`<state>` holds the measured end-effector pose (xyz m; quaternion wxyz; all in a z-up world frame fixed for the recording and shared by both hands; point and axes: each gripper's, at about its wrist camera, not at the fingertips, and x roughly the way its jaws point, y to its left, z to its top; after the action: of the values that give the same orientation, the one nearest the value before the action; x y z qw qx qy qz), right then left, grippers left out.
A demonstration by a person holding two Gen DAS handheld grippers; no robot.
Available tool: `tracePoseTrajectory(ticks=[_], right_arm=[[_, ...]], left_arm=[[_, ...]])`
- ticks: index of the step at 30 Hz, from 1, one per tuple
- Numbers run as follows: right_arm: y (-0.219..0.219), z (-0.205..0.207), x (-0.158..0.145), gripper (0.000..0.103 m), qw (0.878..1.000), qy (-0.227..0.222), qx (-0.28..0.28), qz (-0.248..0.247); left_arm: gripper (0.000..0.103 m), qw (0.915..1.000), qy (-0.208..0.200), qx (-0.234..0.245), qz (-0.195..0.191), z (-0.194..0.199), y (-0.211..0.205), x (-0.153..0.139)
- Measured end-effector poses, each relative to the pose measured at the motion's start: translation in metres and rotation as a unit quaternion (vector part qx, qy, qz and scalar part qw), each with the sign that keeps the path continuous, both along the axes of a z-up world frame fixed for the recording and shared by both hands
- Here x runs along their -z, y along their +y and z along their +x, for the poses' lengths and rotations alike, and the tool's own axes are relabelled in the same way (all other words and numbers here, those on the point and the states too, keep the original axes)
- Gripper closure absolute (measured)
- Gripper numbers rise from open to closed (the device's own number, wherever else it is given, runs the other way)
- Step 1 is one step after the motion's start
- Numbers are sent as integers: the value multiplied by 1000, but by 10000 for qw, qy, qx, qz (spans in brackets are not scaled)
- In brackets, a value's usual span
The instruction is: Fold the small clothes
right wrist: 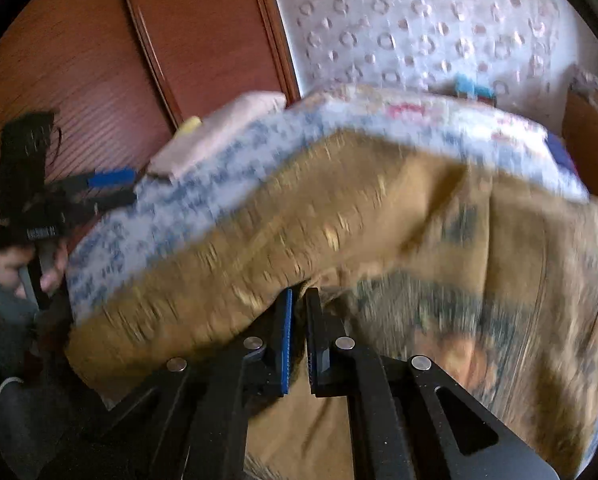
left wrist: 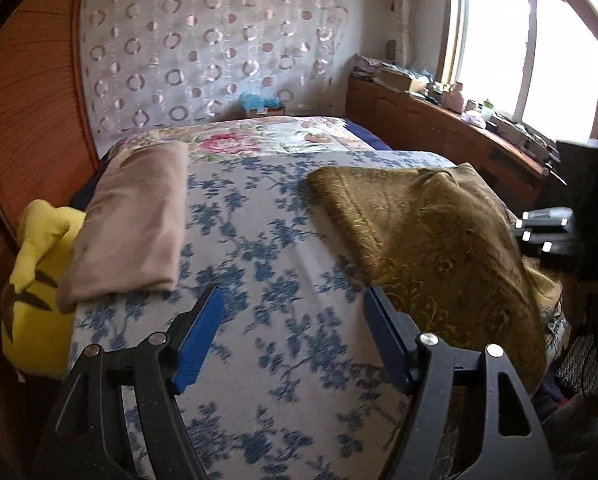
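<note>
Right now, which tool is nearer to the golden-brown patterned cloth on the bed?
Right. The right tool is closed on an edge of the golden-brown patterned cloth. The left tool is open above the blue floral bedspread, beside the cloth, not touching it.

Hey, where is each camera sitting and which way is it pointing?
Left wrist: on the open left gripper, above the bed's foot, facing the curtain and window.
Right wrist: on the right gripper, shut on the gold cloth, facing left; shows the person's hand.
Shared: bed, gold cloth, beige cloth, curtain.
</note>
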<state>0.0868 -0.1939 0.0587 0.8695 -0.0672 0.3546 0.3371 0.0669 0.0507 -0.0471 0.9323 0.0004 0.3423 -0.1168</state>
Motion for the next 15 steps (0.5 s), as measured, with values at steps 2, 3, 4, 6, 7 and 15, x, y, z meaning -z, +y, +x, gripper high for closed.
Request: tracePoseTrajectory(ticks=[2, 3, 4, 6, 7, 15], right_arm=[[16, 4, -16, 97, 9996, -247, -127, 22], [24, 6, -23, 97, 9992, -330, -205, 37], [34, 8, -29, 97, 9987, -408, -298, 52], [54, 15, -37, 97, 9975, -475, -510, 96], [62, 16, -36, 97, 9971, -461, -589, 104], [87, 43, 9, 75, 9974, -135, -407, -574]], left_arm=[[30, 10000, -28, -82, -36, -3, 8, -1], [30, 9999, -39, -111, -54, -4, 11, -1], [30, 9999, -47, -154, -60, -5, 14, -1], [30, 9998, -52, -204, -55, -4, 16, 0], [30, 9997, -48, -215, -58, -3, 17, 0], [30, 9999, -55, -143, -75, -4, 13, 5]])
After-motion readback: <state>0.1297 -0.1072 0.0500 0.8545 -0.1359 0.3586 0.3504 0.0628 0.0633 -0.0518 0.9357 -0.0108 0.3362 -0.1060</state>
